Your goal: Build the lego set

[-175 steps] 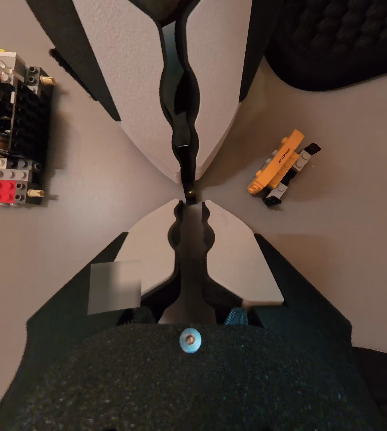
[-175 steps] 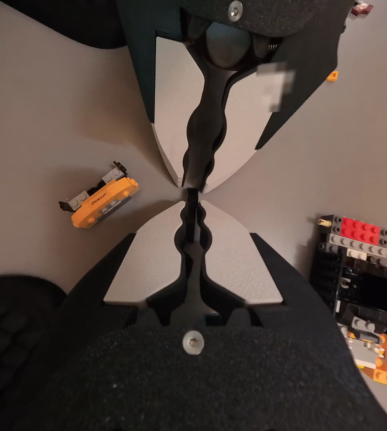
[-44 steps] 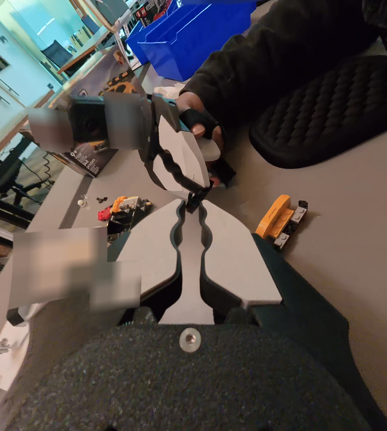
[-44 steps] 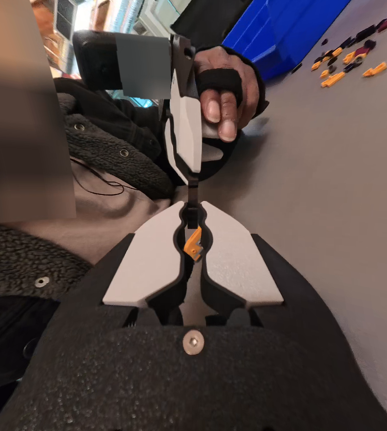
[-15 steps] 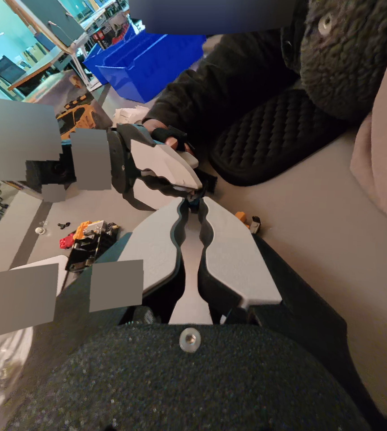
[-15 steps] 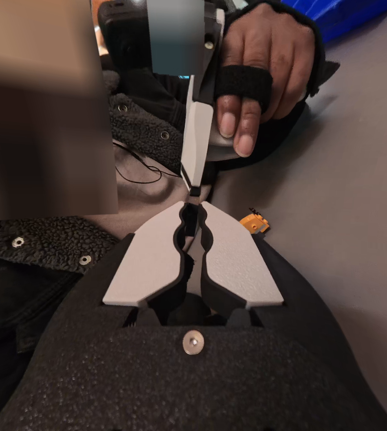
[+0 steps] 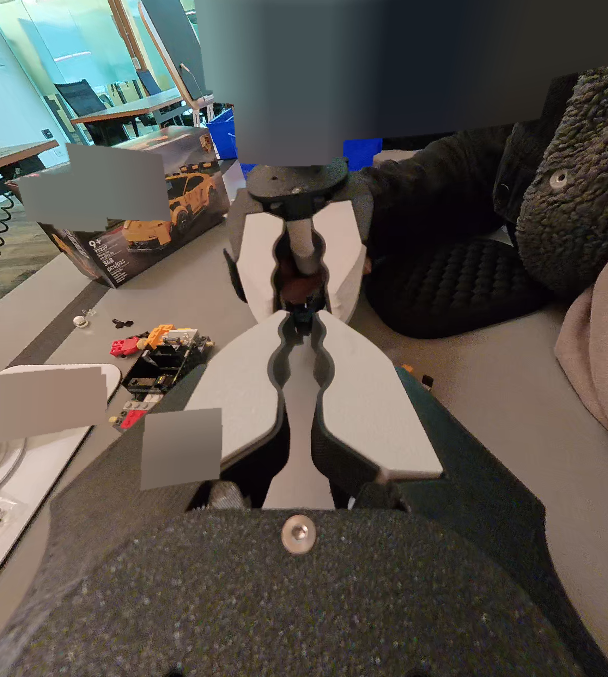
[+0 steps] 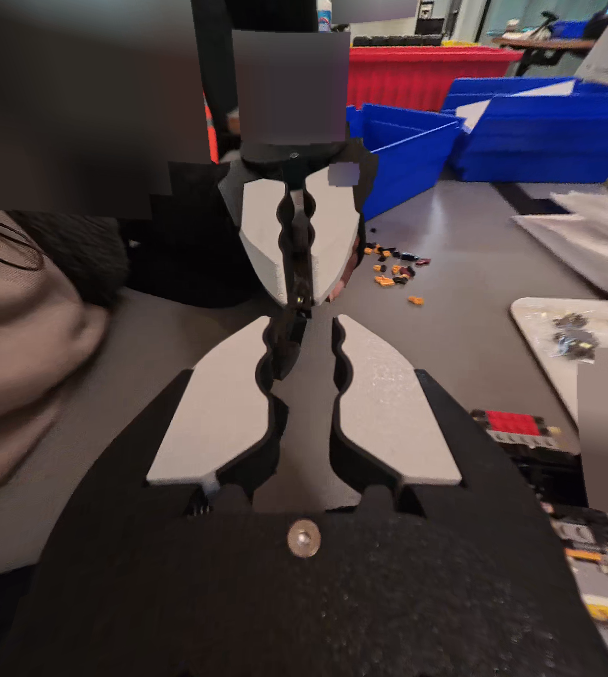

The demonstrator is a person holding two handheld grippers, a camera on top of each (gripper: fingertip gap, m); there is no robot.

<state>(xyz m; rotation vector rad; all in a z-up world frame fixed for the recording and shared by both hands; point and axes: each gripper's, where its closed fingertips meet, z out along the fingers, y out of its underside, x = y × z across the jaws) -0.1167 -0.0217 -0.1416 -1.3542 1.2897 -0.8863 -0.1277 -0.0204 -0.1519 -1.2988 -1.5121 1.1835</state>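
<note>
The lego car body (image 7: 163, 362), black with grey, red and orange bricks, sits on the grey counter (image 7: 192, 293), left of our left tool (image 7: 301, 324) in the left wrist view. Our two tools meet tip to tip above the counter.

The left tool's fingers are pressed nearly together at the tips, pinching a small dark piece (image 7: 302, 318). In the right wrist view that piece (image 8: 293, 337) runs as a thin black strip out of the left tool (image 8: 300, 298) and lies against one finger of our right tool (image 8: 302, 322), whose fingers are spread apart with a clear gap between them. We cannot tell what shape the piece has; it is dark and partly buried between the pads.

A small orange part (image 7: 407, 367) peeks out behind the left tool, mostly hidden. Loose orange and black pieces (image 8: 390, 267) lie near a blue bin (image 8: 401, 154). The set's box (image 7: 156, 227) stands farther back.
</note>
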